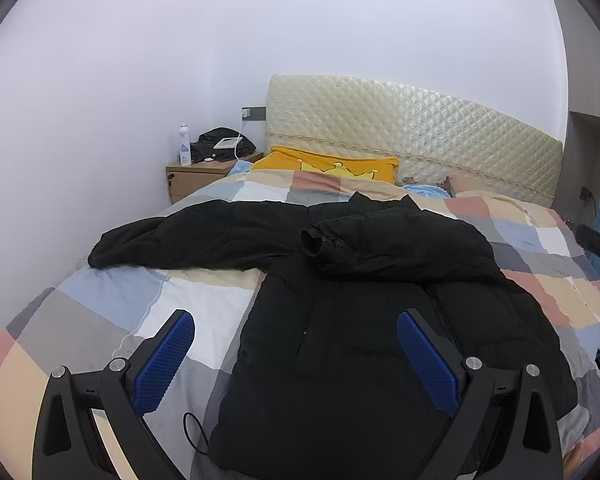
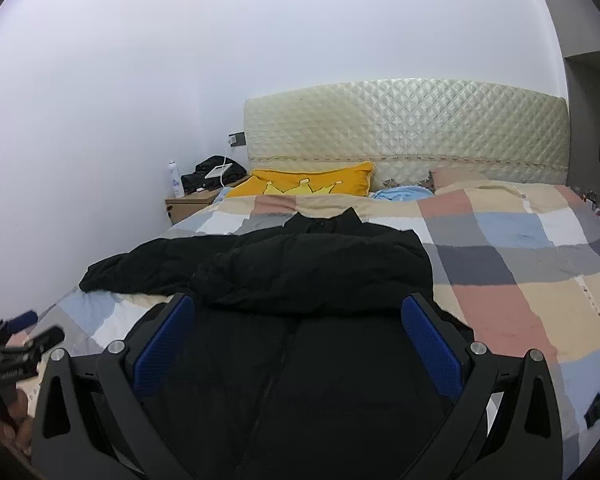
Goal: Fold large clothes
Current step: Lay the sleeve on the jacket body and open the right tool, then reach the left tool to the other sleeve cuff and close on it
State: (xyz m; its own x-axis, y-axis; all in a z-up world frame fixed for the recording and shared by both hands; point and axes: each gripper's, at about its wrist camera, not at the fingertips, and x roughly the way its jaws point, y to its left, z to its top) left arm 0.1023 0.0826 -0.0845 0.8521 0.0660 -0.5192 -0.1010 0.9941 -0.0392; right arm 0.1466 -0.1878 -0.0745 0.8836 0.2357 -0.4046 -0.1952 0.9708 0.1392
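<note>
A black puffer jacket (image 1: 340, 344) lies front up on the checked bedspread (image 1: 112, 304). Its right sleeve (image 1: 380, 240) is folded across the chest; its left sleeve (image 1: 172, 240) stretches out to the left. My left gripper (image 1: 296, 336) is open and empty above the jacket's lower left edge. In the right wrist view the jacket (image 2: 300, 380) fills the foreground, with the folded sleeve (image 2: 312, 272) across it. My right gripper (image 2: 298, 320) is open and empty above the jacket's zip. The left gripper's body (image 2: 16, 356) shows at that view's left edge.
A yellow pillow (image 1: 324, 162) and a quilted cream headboard (image 1: 412, 128) stand at the bed's far end. A wooden nightstand (image 1: 196, 178) at the back left holds a spray bottle (image 1: 184, 145) and dark items. The white wall runs along the bed's left side.
</note>
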